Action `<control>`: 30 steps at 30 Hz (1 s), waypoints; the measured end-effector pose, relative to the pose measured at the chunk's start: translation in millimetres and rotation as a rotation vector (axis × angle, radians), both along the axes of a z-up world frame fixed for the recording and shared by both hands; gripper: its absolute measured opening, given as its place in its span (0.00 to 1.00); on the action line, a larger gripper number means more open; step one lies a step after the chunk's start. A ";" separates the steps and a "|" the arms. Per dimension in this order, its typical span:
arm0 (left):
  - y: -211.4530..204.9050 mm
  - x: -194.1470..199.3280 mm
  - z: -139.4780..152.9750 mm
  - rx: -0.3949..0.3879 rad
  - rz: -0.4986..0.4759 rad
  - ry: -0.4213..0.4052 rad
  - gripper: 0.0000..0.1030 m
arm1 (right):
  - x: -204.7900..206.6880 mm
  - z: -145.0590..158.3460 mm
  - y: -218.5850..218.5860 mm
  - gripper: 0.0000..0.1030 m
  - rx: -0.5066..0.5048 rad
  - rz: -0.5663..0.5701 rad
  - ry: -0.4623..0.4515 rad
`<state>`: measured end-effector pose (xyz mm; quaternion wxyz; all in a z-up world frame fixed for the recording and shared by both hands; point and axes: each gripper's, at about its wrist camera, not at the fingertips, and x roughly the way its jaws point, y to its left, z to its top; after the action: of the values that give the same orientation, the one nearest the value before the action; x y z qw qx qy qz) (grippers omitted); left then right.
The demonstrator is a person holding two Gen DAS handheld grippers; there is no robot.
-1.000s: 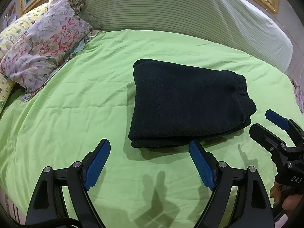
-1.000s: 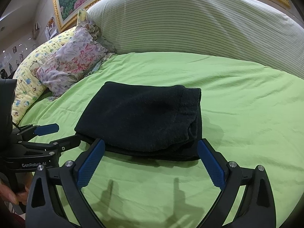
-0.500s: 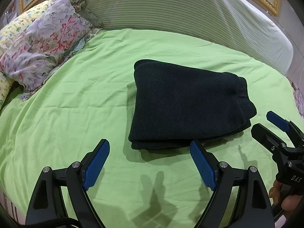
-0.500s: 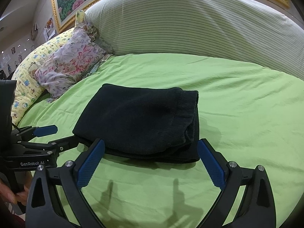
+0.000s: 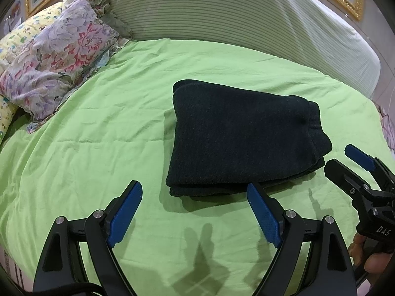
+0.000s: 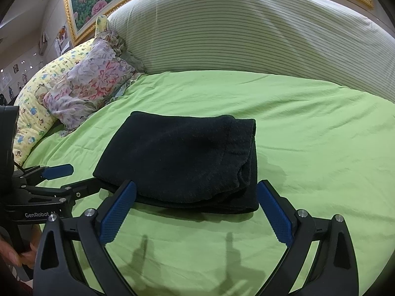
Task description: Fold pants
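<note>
The pants [image 5: 244, 138] are plain black on a bright green sheet [image 5: 98, 133]. At ten o'clock lie a lilac pillow [image 5: 54, 54] with pink-red flowers and a yellow pillow [image 6: 32, 108] with small cartoon prints. At twelve o'clock the headboard cushion [image 6: 246, 29] is white with thin green stripes. Both grippers, left gripper [image 5: 195, 212] and right gripper [image 6: 195, 212], are black with blue pads.

The pants [image 5: 244, 138] are matt, fuzzy black knit; the bedsheet [image 5: 98, 135] is smooth, creased green cotton; the fingers [image 6: 118, 209] have matt black plastic with dimpled blue pads

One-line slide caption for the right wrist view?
Open right gripper faces folded black pants on a green bedsheet; open left gripper alongside.
</note>
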<state>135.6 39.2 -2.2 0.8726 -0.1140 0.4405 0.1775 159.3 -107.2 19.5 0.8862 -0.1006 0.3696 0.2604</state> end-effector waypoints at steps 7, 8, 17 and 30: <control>1.3 0.1 0.0 -0.003 0.003 -0.001 0.85 | 0.3 0.1 0.2 0.95 0.000 -0.002 0.000; 1.5 0.3 -0.2 -0.002 0.003 0.000 0.85 | 1.1 0.4 1.0 0.95 0.000 -0.001 0.001; 3.7 1.1 1.7 -0.003 0.011 0.001 0.85 | 1.7 0.8 2.9 0.95 0.002 -0.004 0.000; 5.0 4.8 11.4 0.029 0.021 -0.019 0.85 | 4.8 5.0 2.1 0.95 0.011 -0.017 -0.007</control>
<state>140.4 44.2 9.2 0.8765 -0.1076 0.4282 0.1919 164.1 -105.1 24.5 0.8902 -0.0934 0.3659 0.2548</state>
